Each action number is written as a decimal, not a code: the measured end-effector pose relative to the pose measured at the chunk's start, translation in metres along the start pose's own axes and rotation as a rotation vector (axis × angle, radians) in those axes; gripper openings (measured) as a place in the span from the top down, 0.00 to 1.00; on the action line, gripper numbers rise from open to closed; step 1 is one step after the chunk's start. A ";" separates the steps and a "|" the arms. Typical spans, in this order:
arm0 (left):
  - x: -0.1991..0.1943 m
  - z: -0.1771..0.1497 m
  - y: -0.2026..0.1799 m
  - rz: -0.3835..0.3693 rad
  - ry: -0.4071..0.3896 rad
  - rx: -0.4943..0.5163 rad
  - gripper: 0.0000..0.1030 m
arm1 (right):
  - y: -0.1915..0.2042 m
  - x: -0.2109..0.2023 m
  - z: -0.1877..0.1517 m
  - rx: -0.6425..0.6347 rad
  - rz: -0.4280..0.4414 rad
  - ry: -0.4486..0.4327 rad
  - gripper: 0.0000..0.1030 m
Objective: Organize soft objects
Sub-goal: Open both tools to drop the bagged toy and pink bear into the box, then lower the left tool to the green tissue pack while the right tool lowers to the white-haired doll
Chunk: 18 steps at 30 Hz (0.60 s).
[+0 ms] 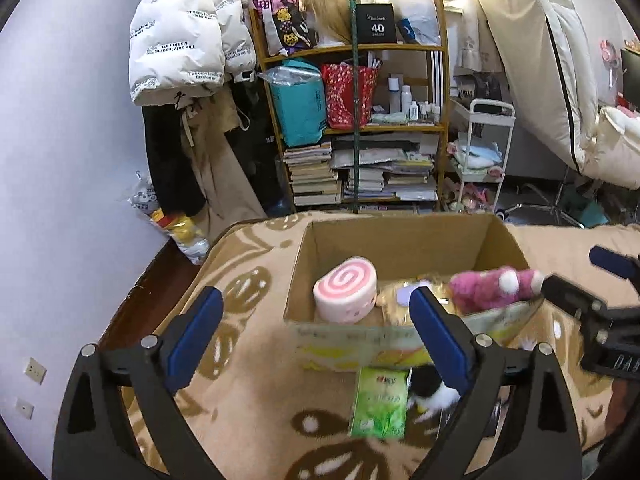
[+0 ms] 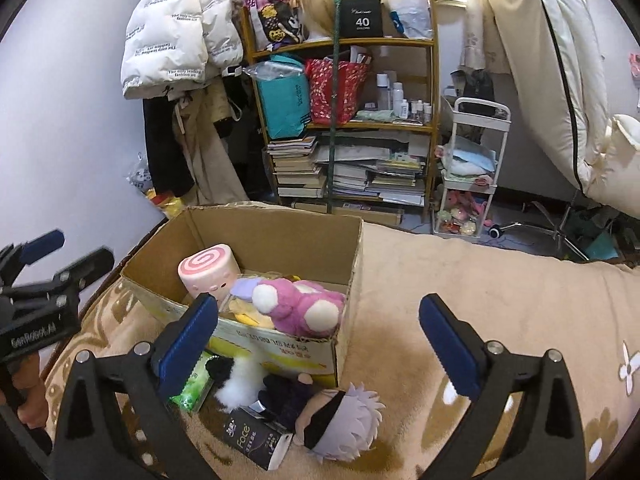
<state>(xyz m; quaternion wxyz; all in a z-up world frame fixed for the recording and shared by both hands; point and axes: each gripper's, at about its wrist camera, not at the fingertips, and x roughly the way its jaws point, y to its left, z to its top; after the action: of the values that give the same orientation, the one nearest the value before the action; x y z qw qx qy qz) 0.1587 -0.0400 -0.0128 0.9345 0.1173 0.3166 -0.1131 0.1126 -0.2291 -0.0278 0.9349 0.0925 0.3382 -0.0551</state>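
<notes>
An open cardboard box [image 1: 396,236] [image 2: 272,236] stands on a tan patterned blanket. Inside lie a pink swirl roll cushion [image 1: 346,288] [image 2: 208,274], a pink plush [image 1: 494,286] [image 2: 300,304] and a yellowish soft item [image 1: 394,300]. In front of the box lie a green tissue pack [image 1: 380,402] [image 2: 192,388], a black-and-white plush [image 1: 430,390] [image 2: 236,380], a white-haired doll [image 2: 336,416] and a black Face pack [image 2: 256,438]. My left gripper [image 1: 316,334] is open and empty, above the green pack. My right gripper [image 2: 318,342] is open and empty, above the doll.
A wooden bookshelf [image 1: 360,120] [image 2: 344,120] with books, bags and bottles stands behind the bed. Hanging coats [image 1: 184,40] are at the left, a white trolley [image 2: 472,168] and a leaning mattress [image 2: 560,80] at the right. The bed's left edge [image 1: 160,276] drops to the floor.
</notes>
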 end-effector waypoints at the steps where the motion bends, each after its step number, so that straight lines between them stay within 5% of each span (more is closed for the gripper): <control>1: -0.003 -0.003 0.000 0.002 0.006 0.005 0.08 | 0.000 -0.003 -0.001 0.005 0.005 -0.001 0.00; 18: -0.028 -0.027 0.007 0.021 0.079 -0.021 0.08 | -0.014 -0.026 -0.018 0.049 0.005 0.024 0.00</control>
<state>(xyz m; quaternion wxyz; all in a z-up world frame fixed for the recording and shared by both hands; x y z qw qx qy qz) 0.1240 -0.0219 -0.0156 0.9236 0.1150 0.3532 -0.0949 0.0790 -0.2377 -0.0265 0.9284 0.1169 0.3476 -0.0600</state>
